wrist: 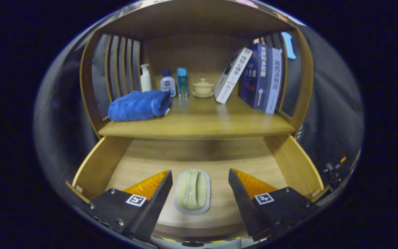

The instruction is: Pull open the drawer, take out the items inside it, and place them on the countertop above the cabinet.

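Jaws spread wide on the gripper [200,188], pinching nothing, poised above the pulled-out drawer [95,166]. Item in drawer: one pale green oval piece in a light wrapper or tray, here called the green item [192,191], lying flat on the drawer floor between the two fingers and touching neither; what it is cannot be told. Drawer: light wood, open, side walls showing to either side of the fingers. Countertop [199,122] above the drawer: wooden board inside an open-fronted cabinet with slatted sides. On the countertop, left: blue towel [138,105], rolled or folded, lying near the front edge. Behind the towel, along the back wall: white pump bottle [145,78], upright; small white bottle with a blue cap [168,83], upright; slim blue bottle [182,82], upright; beige lidded cup on a saucer [202,88]. On the countertop, right: white book [231,76], leaning tilted against two upright books [261,77], one dark blue and one pale.
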`<state>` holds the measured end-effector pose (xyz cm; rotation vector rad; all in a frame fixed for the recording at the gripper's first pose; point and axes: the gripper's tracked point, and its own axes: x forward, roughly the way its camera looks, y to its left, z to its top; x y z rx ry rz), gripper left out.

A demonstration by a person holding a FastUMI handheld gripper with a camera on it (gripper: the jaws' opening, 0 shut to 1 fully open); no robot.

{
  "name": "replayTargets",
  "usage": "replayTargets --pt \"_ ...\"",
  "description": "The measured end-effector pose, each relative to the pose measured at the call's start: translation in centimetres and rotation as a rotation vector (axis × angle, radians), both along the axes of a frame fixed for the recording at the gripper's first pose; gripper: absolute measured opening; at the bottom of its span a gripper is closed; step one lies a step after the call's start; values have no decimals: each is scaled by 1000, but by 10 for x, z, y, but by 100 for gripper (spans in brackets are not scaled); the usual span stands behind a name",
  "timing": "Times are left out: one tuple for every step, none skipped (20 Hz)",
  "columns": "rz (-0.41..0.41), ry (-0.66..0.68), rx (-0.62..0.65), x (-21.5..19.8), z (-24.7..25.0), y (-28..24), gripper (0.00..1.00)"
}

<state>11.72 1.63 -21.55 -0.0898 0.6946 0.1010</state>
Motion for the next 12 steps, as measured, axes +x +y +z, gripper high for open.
replayTargets --pt "-4 40 -2 1 -11 1 98" --pt "-4 84 -9 0 -23 2 98" --pt "3 123 -24 -1 -34 3 98" --pt "15 152 -46 -3 -43 4 98" --pt "22 169 -61 -2 -46 4 98" --pt "30 169 -65 1 -48 6 98" --pt "30 175 -58 3 -50 8 93" --pt "44 205 -52 1 -58 12 89" --pt "59 248 -49 -6 -68 14 77" --pt "61 212 -53 0 -59 13 65" --pt "46 198 -48 7 -62 12 52" --pt "42 197 -40 6 -65 10 40"
